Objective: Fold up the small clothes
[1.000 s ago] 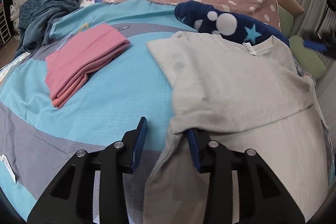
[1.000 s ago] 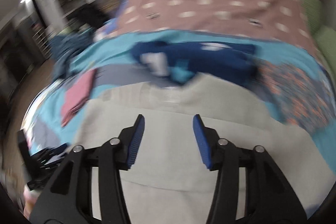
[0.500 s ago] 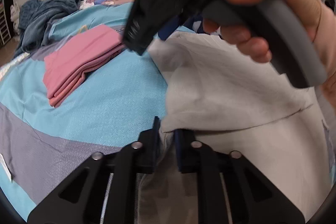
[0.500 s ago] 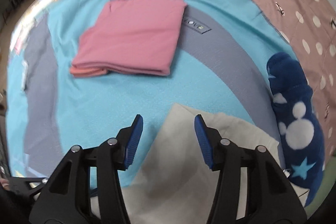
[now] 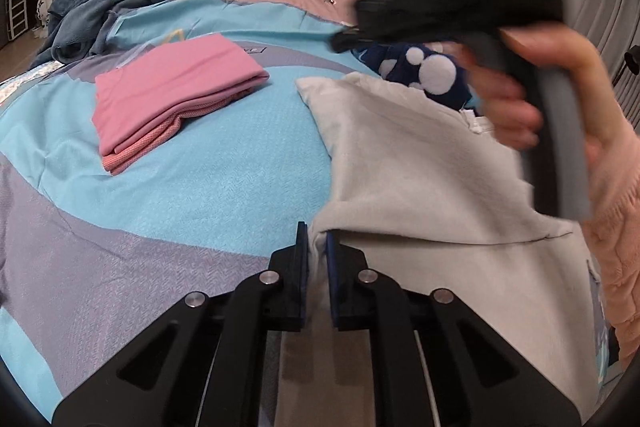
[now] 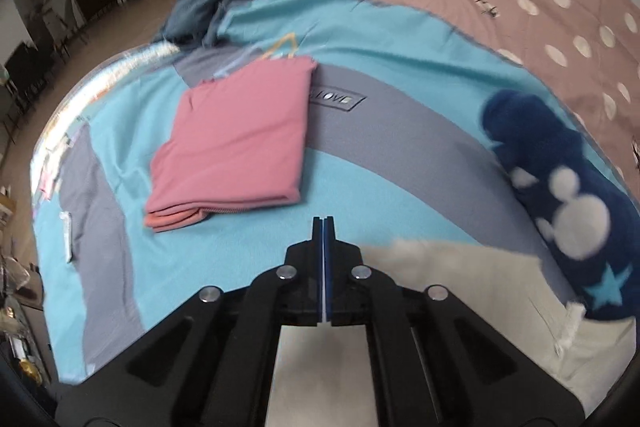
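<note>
Left gripper (image 5: 317, 247) is pinched on a bunched edge of the grey shirt (image 5: 420, 167), cloth squeezed between its blue pads, right at the near left corner of the garment. I've got the shirt spread across the blue-and-grey bedspread (image 5: 200, 179), reaching off to the right. Right gripper (image 6: 323, 247) has its fingers pressed together at the shirt's far left corner (image 6: 460, 267) (whether any cloth sits between them I cannot tell, the view is blurred). From the left wrist I see my right hand (image 5: 560, 99) on that gripper's handle, above the shirt. Folded pink clothes (image 5: 168, 103) lie well to the left, and a navy fleece with white dots (image 6: 560, 195) lies just beyond the shirt.
</note>
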`<act>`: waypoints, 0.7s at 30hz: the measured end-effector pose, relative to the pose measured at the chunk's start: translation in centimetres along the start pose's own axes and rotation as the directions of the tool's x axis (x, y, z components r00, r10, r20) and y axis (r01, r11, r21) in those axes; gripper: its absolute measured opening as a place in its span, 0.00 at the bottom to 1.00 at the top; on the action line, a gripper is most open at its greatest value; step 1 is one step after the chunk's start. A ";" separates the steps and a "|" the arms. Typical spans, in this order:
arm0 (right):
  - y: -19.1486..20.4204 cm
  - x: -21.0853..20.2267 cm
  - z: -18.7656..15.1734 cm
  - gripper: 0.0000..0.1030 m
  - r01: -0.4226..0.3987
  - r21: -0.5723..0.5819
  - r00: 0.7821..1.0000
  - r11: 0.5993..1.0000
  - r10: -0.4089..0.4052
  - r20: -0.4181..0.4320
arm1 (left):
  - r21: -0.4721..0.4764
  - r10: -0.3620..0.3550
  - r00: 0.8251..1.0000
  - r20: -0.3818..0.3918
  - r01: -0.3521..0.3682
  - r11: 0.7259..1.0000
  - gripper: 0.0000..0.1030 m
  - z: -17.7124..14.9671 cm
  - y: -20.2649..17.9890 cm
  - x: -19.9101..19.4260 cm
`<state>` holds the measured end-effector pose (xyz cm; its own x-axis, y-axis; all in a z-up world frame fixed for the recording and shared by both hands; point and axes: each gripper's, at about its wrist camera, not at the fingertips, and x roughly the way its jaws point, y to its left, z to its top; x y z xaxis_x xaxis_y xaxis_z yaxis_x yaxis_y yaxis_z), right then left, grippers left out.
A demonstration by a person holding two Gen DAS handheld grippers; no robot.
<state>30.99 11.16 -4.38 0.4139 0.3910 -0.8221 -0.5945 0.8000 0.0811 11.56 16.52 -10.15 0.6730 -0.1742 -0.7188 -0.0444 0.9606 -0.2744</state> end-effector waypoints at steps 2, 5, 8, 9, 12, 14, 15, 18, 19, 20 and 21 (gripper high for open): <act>-1.6 -3.3 -2.9 0.05 -0.021 0.026 1.000 0.999 0.020 0.022 | 0.012 -0.037 0.999 0.035 0.036 0.999 0.08 0.3 -0.5 -1.5; -4.1 -6.6 -9.2 0.05 -0.043 0.116 0.999 0.992 0.040 0.023 | 0.076 -0.114 0.988 0.102 0.107 0.991 0.08 1.4 -2.3 -3.9; -6.4 -6.6 -14.1 0.05 -0.057 0.254 0.998 0.965 0.059 -0.002 | 0.131 -0.139 0.987 0.084 0.127 0.983 0.08 2.5 -4.3 -3.5; -7.2 -6.0 -15.6 0.05 -0.055 0.307 0.998 0.950 0.063 -0.017 | 0.137 -0.126 0.990 0.056 0.118 0.984 0.08 2.7 -4.9 -2.5; -9.4 -4.5 -18.7 0.01 -0.101 0.435 0.995 0.895 0.101 0.022 | 0.195 -0.001 0.996 -0.084 0.018 0.981 0.08 2.3 -6.1 3.3; -9.8 -4.9 -19.3 0.01 -0.115 0.450 0.993 0.885 0.112 0.035 | 0.216 0.064 0.995 -0.078 -0.046 0.975 0.09 1.4 -6.0 5.3; -9.7 -5.4 -19.3 0.01 -0.099 0.445 0.995 0.890 0.097 0.027 | 0.215 0.062 0.995 -0.078 -0.044 0.976 0.09 1.4 -6.0 5.1; -9.6 -8.2 -20.0 0.05 0.037 0.415 0.999 0.909 -0.040 -0.002 | 0.173 0.077 0.993 -0.089 -0.060 0.983 0.09 1.6 -5.8 4.3; -9.9 -9.7 -20.5 0.10 0.075 0.415 0.996 0.907 -0.092 0.019 | 0.171 0.080 0.993 -0.088 -0.064 0.983 0.10 1.6 -5.8 3.9; -10.3 -10.8 -21.1 0.10 0.093 0.421 0.992 0.902 -0.122 0.043 | 0.177 0.075 0.994 -0.079 -0.061 0.982 0.11 1.5 -6.0 3.4; -11.1 -12.7 -22.0 0.10 0.103 0.441 0.984 0.892 -0.157 0.087 | 0.187 0.068 0.995 -0.068 -0.054 0.981 0.13 1.4 -6.5 2.8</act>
<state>17.17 -12.70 -7.29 0.5607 0.2986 -0.7723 -0.1833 0.9543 0.2358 14.77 10.07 -9.42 0.6170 -0.1231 -0.7772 0.0580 0.9921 -0.1111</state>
